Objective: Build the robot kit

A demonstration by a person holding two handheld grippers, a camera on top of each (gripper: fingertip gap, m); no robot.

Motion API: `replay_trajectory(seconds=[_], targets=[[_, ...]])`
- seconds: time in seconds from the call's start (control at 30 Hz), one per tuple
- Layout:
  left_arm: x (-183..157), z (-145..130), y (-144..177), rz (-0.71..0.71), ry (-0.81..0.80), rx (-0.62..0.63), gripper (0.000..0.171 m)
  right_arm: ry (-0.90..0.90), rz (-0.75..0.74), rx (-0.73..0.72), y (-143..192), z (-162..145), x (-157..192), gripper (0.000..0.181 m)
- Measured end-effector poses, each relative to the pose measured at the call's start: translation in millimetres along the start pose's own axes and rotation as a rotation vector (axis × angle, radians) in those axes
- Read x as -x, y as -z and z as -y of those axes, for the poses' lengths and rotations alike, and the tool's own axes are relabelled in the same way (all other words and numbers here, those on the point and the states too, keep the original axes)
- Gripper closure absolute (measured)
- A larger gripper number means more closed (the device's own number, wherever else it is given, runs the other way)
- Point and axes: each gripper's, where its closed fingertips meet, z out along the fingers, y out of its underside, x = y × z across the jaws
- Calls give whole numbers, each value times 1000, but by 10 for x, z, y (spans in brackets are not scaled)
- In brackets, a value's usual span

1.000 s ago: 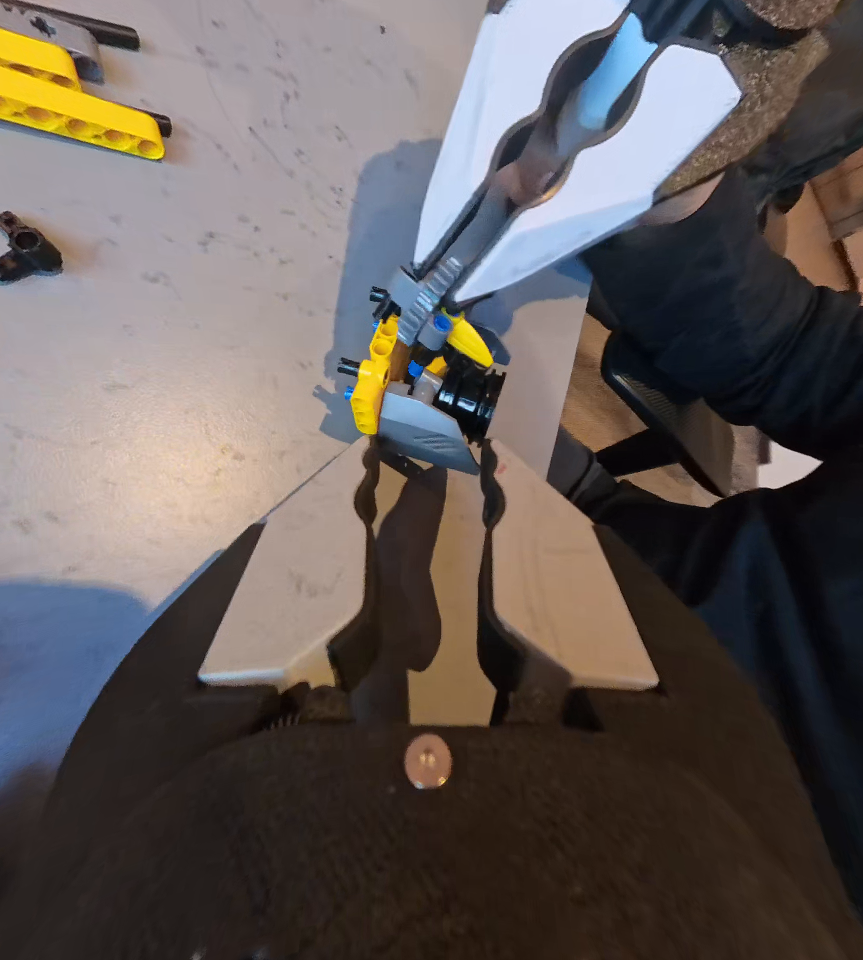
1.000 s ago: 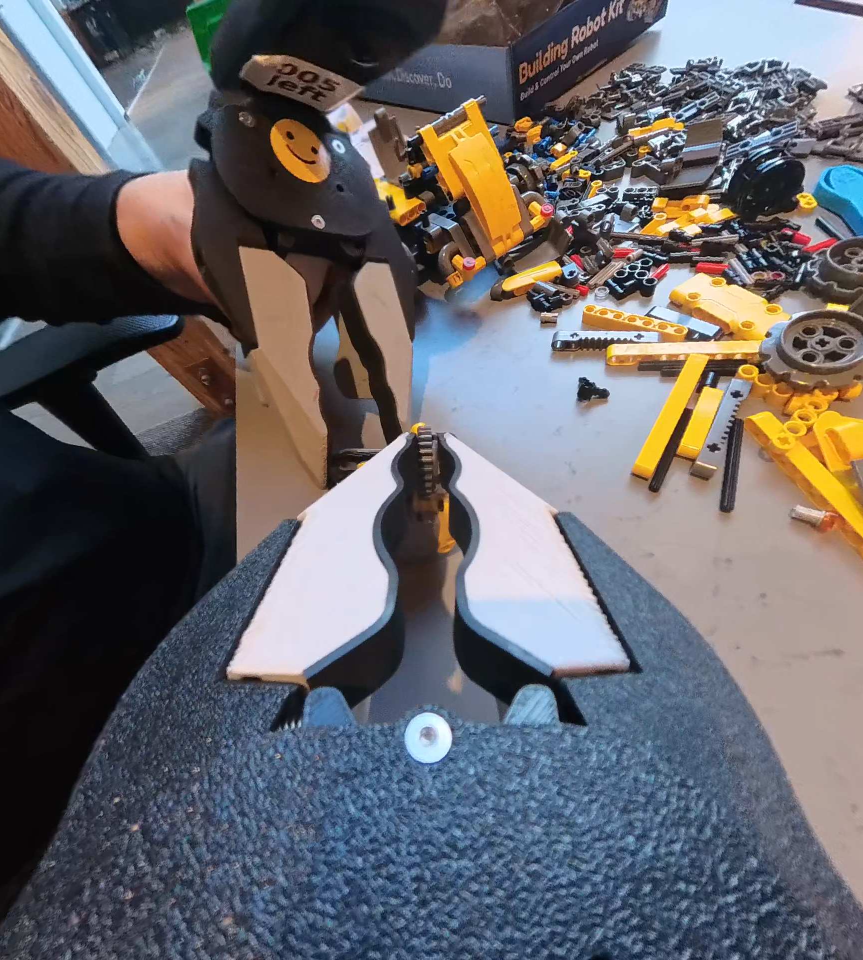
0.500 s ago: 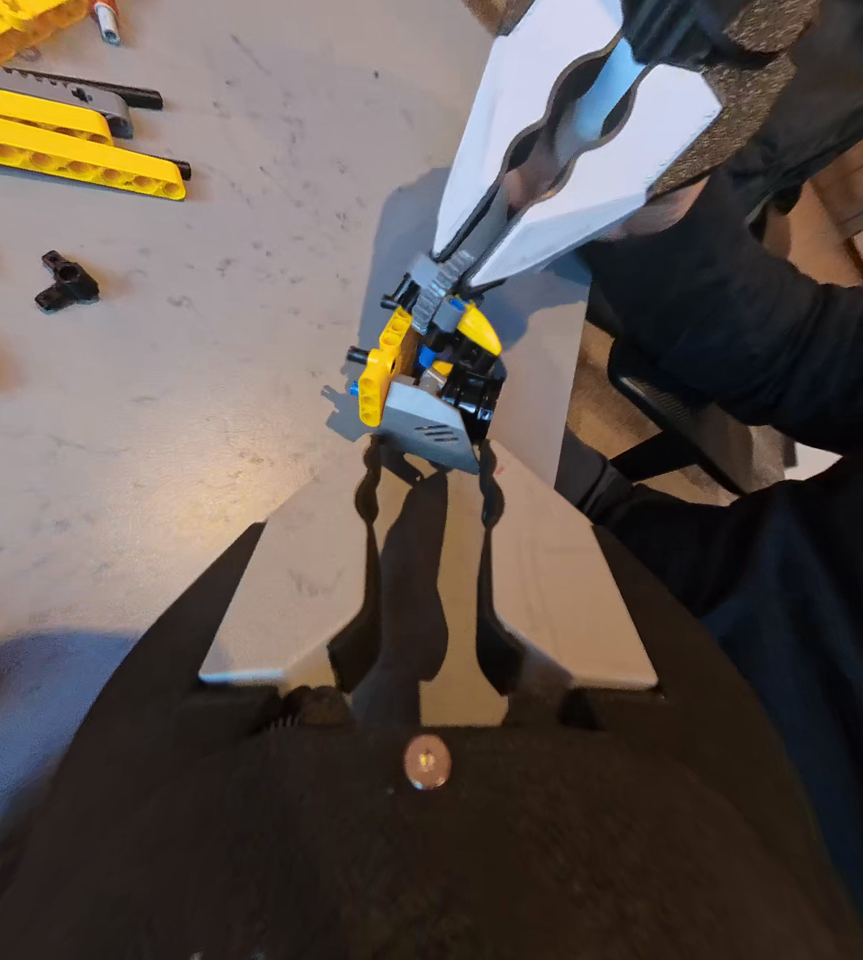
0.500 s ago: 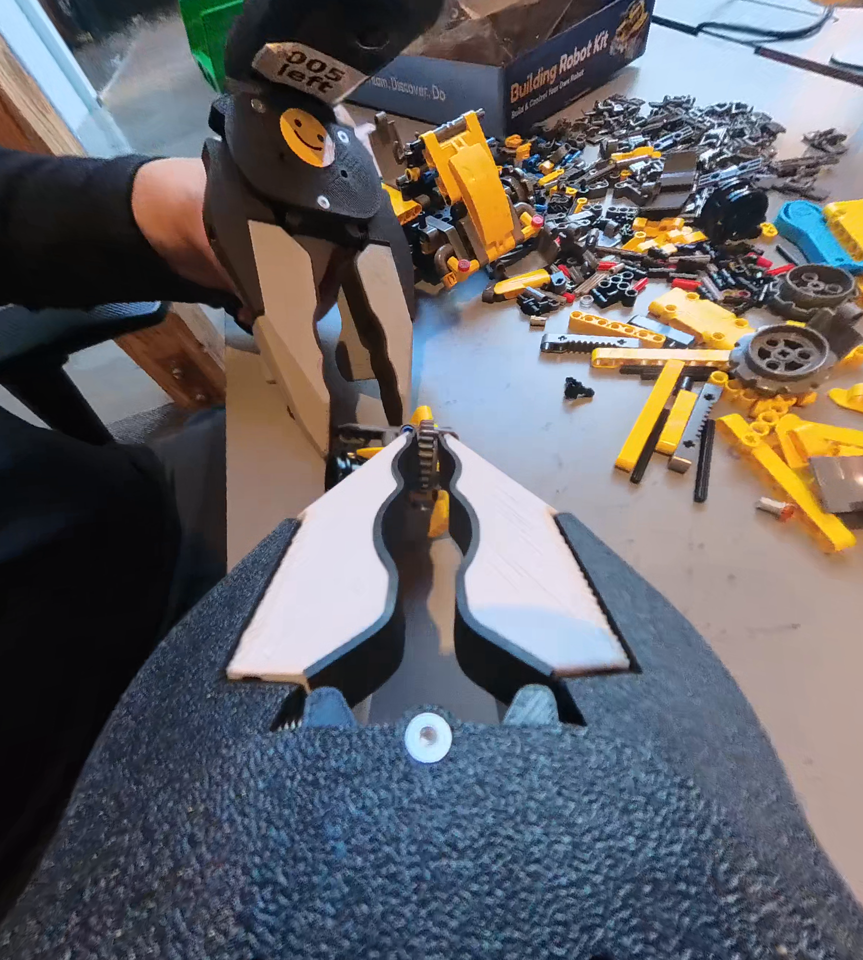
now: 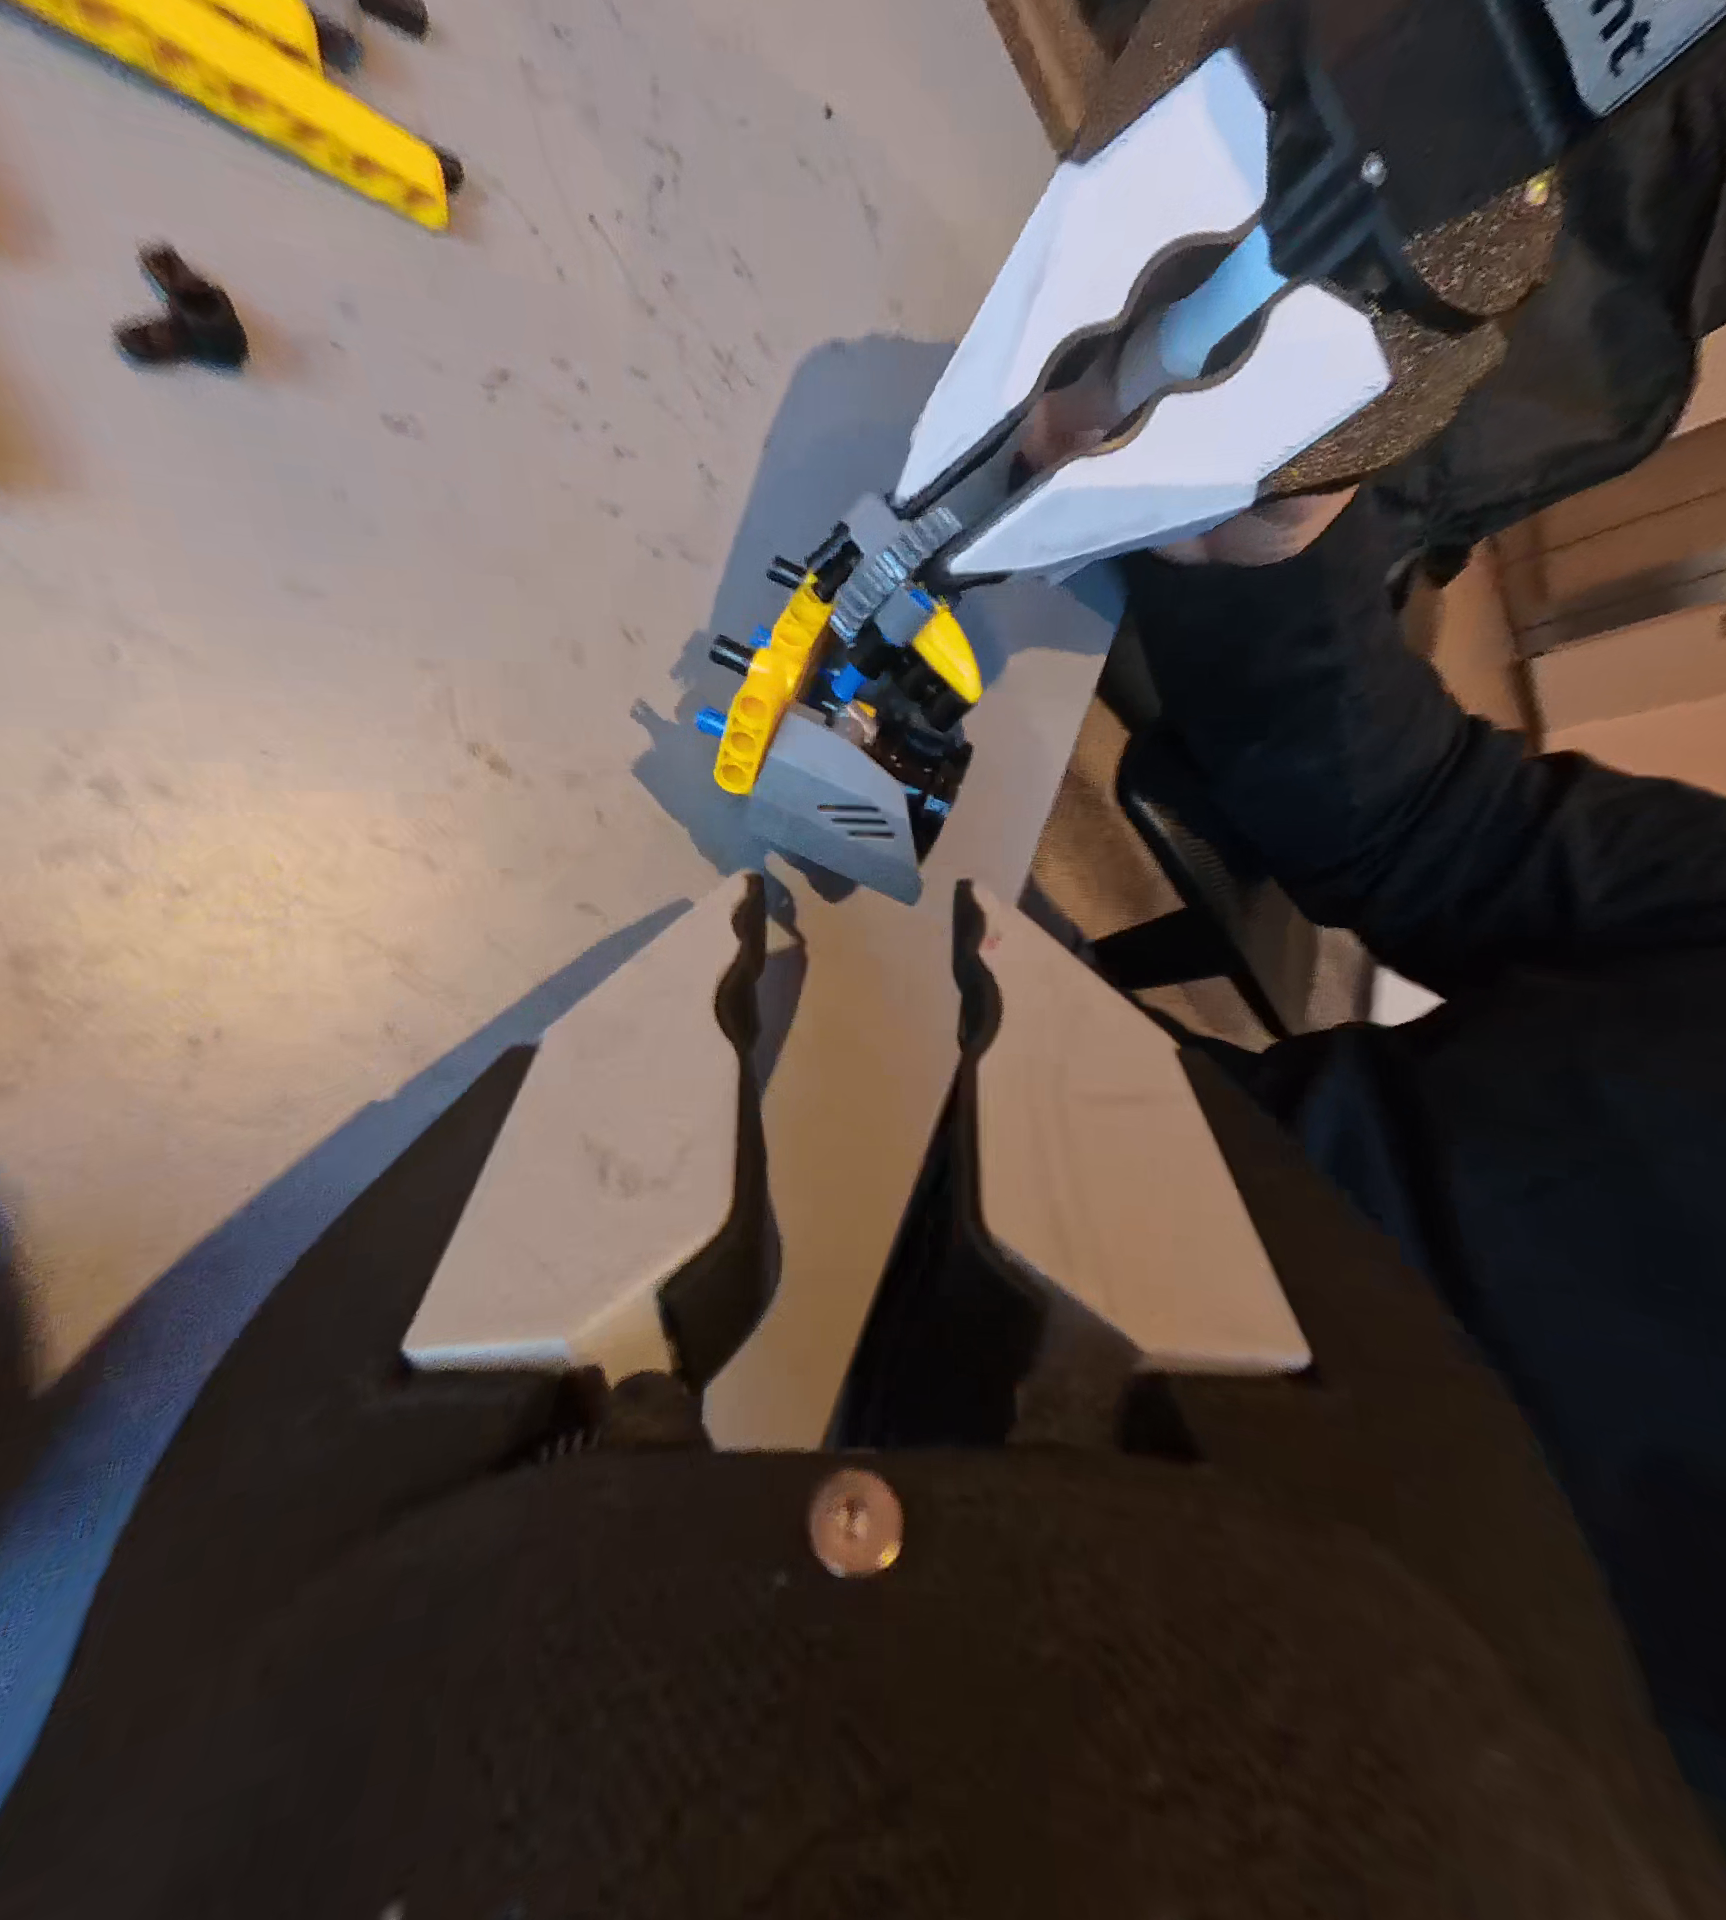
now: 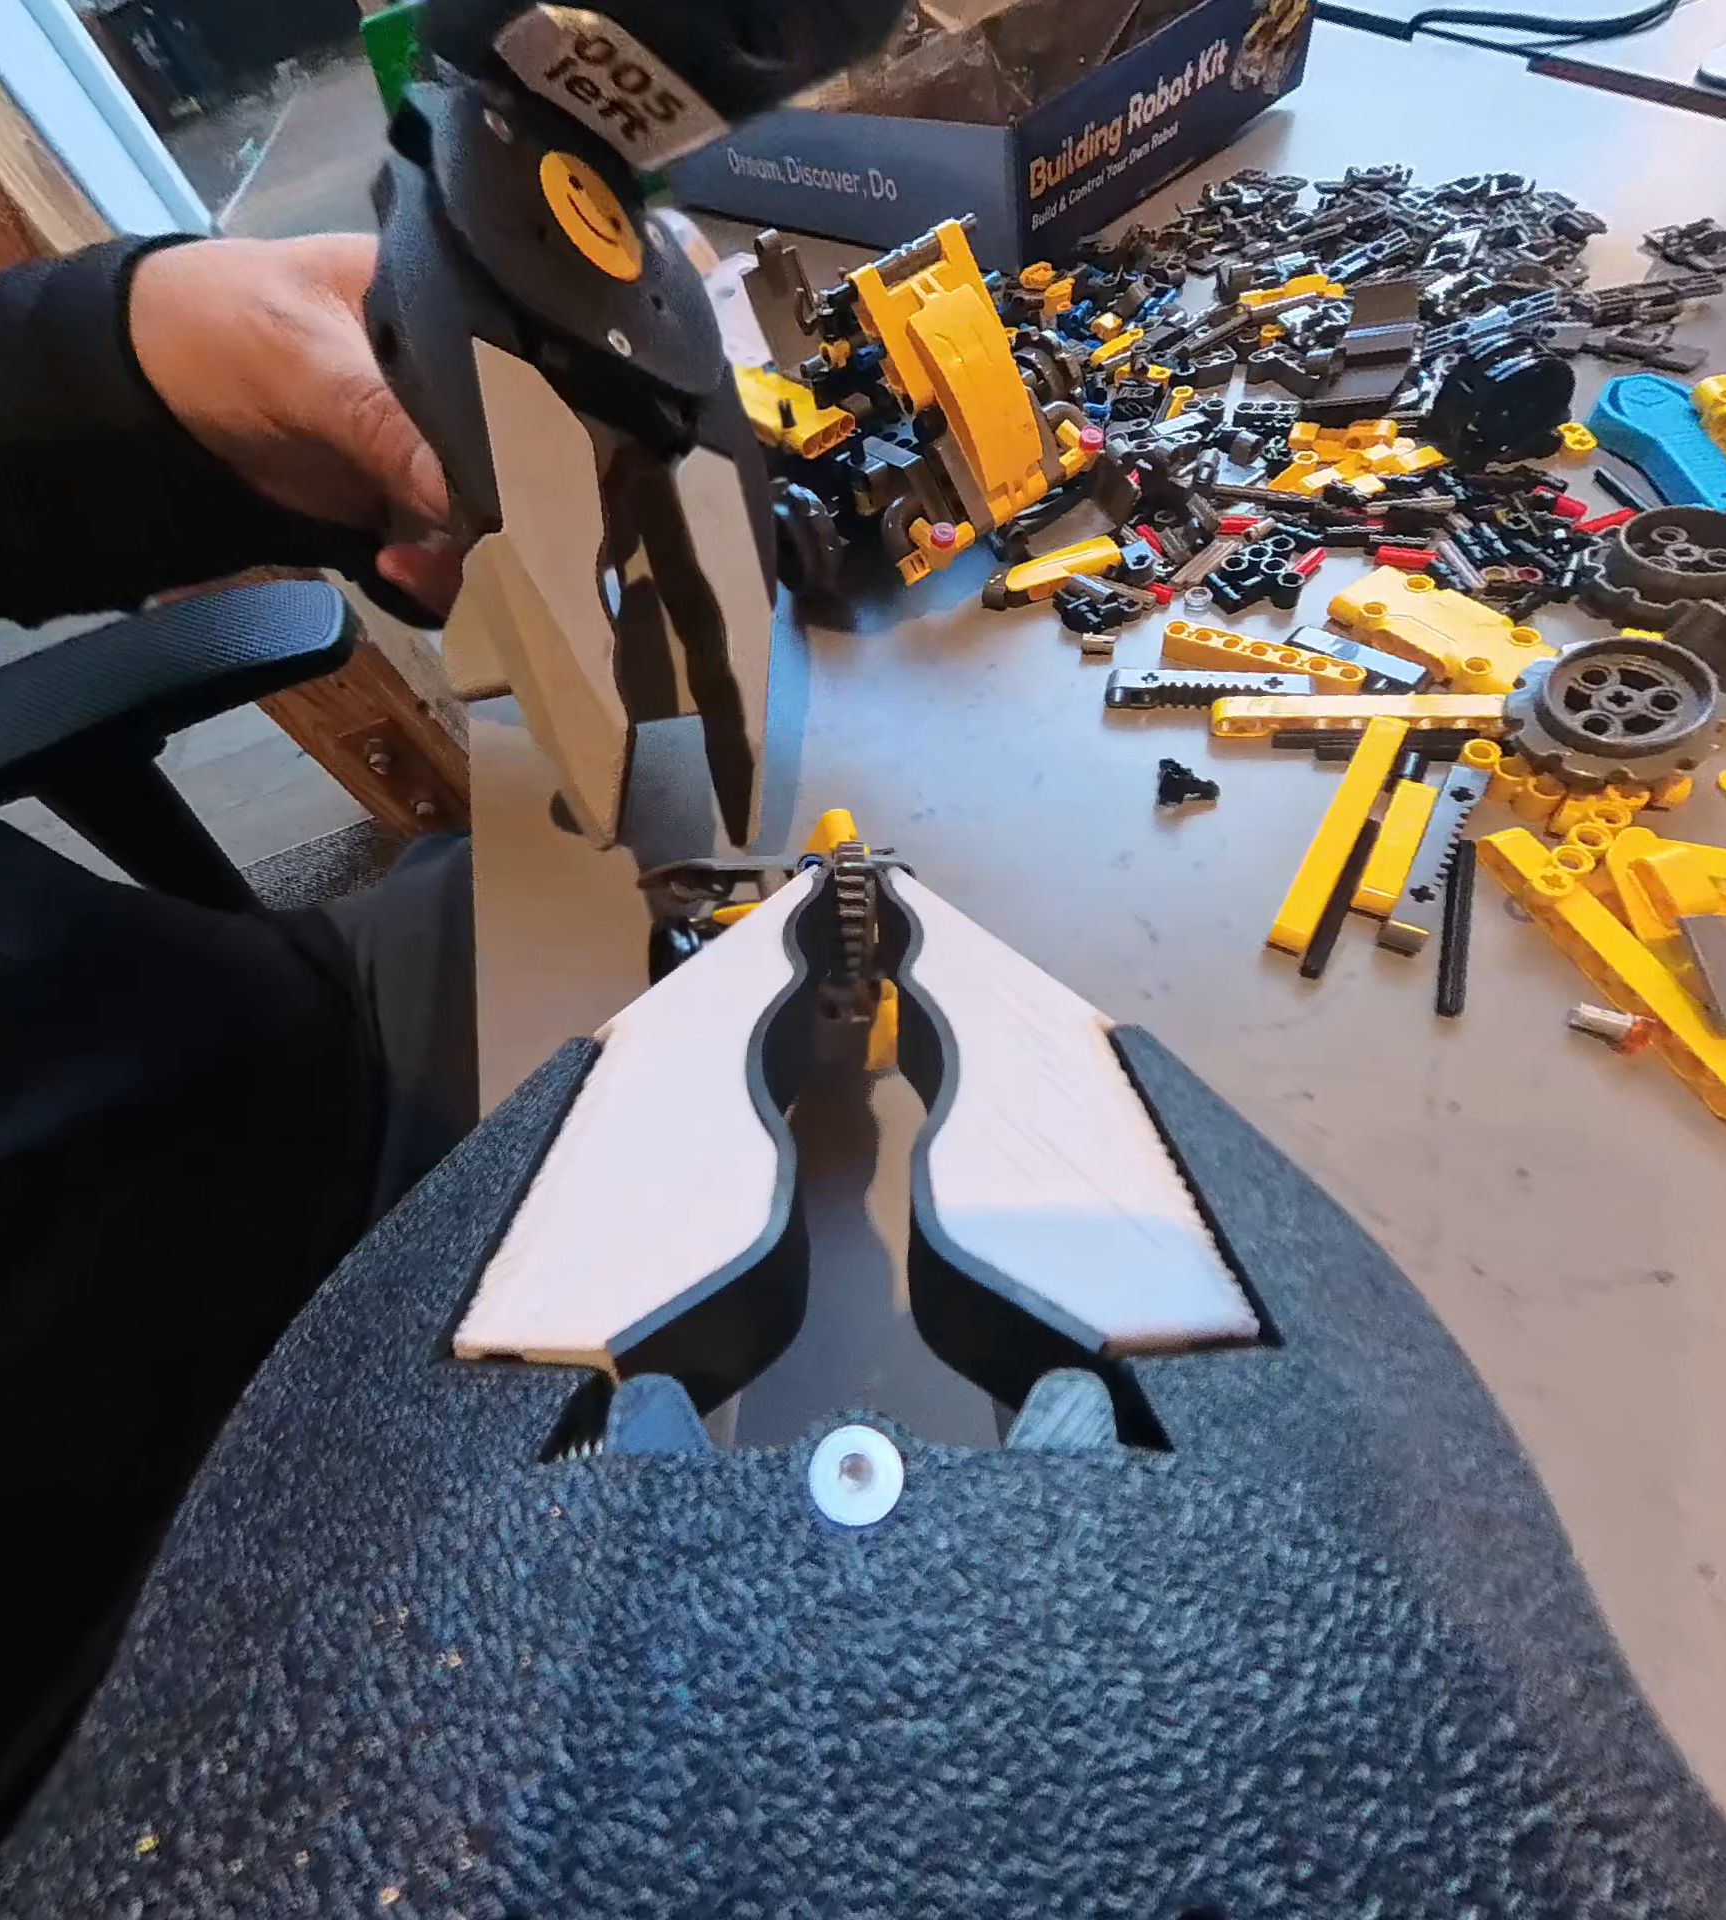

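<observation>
A small yellow, grey and black brick assembly (image 5: 828, 727) hangs near the table's near edge (image 5: 1046, 790). My right gripper (image 6: 848, 878) is shut on the grey gear (image 6: 848, 914) at its top. It also shows in the left wrist view (image 5: 926, 540), coming in from the upper right. My left gripper (image 5: 859, 888) is open, with its tips just at the lower edge of the assembly's grey panel (image 5: 833, 821). I cannot tell if they touch it. In the right wrist view the left gripper (image 6: 677, 831) points down just behind the assembly (image 6: 703, 894).
A half-built yellow vehicle (image 6: 942, 416), a dark box (image 6: 1004, 135), and a wide scatter of loose parts (image 6: 1410, 540) with wheels (image 6: 1617, 717) fill the table's far and right side. A yellow beam (image 5: 319, 135) and a black connector (image 5: 184, 322) lie nearby. A chair armrest (image 6: 132, 665) is at the left. Across from one pair of fingers to the other is roughly 6 cm. Between my right fingertips and the black connector (image 5: 184, 322) there is roughly 10 cm. It is also in sight in the right wrist view (image 6: 1164, 767).
My left gripper has drawn back and lifted a little from the assembly, whose grey panel was between its tips. My right gripper keeps its hold on the gear.
</observation>
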Motion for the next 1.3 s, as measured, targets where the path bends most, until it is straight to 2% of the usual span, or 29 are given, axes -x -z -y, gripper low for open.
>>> replay_trajectory(seconds=[0.27, 0.33, 0.47, 0.67, 0.93, 1.03, 1.17, 1.3], targets=[[-35, -29, -77, -141, 269, -26, 120, 28, 14, 10, -11, 0, 56, 174], [-55, -50, -156, -167, 294, -10, 124, 34, 18, 11, -16, 0, 73, 174], [-51, -125, -282, -148, 237, 36, 148, 39, 27, 13, -21, -5, 93, 174], [-36, -136, -299, -86, 130, 32, 152, -3, 43, 6, -12, -7, 70, 174], [7, -156, -270, 52, -68, 39, 158, -57, 46, 0, -27, 5, 29, 174], [-55, -27, -102, 88, -173, -33, 142, -66, 69, 5, -26, -3, 49, 174], [-11, 58, 12, 322, -548, -38, 106, -114, 96, 11, -36, -5, 25, 174], [80, 32, -134, 545, -931, -23, 113, -234, 151, 33, -51, -35, -23, 175]])
